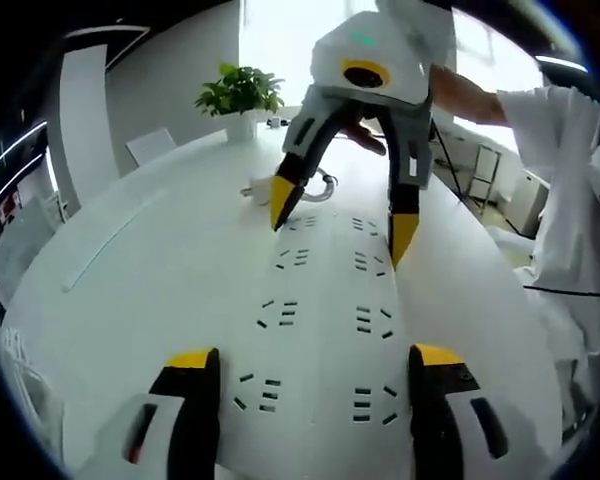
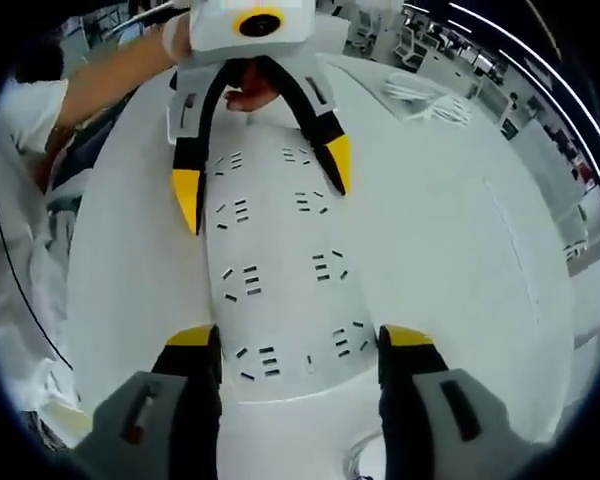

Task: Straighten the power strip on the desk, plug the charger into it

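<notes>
I am bracketing the long white plastic power strip point(image 1: 325, 330) at both ends, left gripper point(image 1: 315, 385) and right gripper point(image 2: 298, 365) spread wide, grasping nothing; the white charger point(image 1: 263, 190) is waiting unplugged.

One power strip point(image 1: 325, 320), two tongs point(image 1: 305, 365)

A big white oval desk point(image 1: 160, 270) with a smooth matte top is seen in both views. A long white plastic power strip point(image 1: 325, 330) with two rows of sockets is laid flat along it. At the far end, a small leafy green plant in a white pot point(image 1: 240, 100) is parked, and a coiled white cable point(image 2: 425, 95) is left near one edge.
</notes>
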`<action>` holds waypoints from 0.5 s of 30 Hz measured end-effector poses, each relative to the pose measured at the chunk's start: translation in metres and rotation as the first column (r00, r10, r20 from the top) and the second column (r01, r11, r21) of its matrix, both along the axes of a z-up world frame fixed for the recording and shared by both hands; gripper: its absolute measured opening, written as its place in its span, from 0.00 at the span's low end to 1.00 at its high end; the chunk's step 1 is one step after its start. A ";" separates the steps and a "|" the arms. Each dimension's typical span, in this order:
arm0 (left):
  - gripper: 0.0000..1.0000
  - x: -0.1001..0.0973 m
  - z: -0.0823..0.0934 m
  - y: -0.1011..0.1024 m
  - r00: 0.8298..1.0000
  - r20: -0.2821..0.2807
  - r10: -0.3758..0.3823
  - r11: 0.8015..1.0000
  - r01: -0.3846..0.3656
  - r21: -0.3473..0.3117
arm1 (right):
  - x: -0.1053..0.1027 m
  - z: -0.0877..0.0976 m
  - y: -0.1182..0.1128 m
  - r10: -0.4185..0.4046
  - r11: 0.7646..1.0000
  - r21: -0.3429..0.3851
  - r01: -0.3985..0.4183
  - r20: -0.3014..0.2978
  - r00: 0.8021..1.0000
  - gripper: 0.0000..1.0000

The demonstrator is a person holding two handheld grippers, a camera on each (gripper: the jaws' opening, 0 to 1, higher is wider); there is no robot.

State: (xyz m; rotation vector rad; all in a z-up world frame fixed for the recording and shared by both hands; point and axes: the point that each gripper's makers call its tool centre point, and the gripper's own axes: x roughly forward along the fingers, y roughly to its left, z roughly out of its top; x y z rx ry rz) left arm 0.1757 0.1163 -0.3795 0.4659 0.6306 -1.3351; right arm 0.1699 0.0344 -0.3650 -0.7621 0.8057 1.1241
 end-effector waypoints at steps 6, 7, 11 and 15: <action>0.80 0.001 0.000 -0.001 1.000 0.010 0.010 0.999 -0.009 -0.050 | 0.023 0.048 -0.017 -0.123 0.971 0.212 0.106 0.066 0.990 0.60; 0.80 0.002 -0.001 -0.002 1.000 0.011 0.011 0.999 -0.010 -0.050 | 0.026 0.057 -0.021 -0.142 0.963 0.239 0.121 0.075 0.987 0.60; 0.79 0.001 -0.002 -0.003 1.000 0.016 0.008 0.998 -0.007 -0.056 | 0.055 0.111 -0.052 -0.302 0.884 0.409 0.225 0.134 0.944 0.59; 0.79 0.000 -0.001 -0.005 0.999 0.036 0.005 0.997 -0.002 -0.081 | 0.078 0.139 -0.085 -0.440 0.805 0.510 0.302 0.172 0.881 0.59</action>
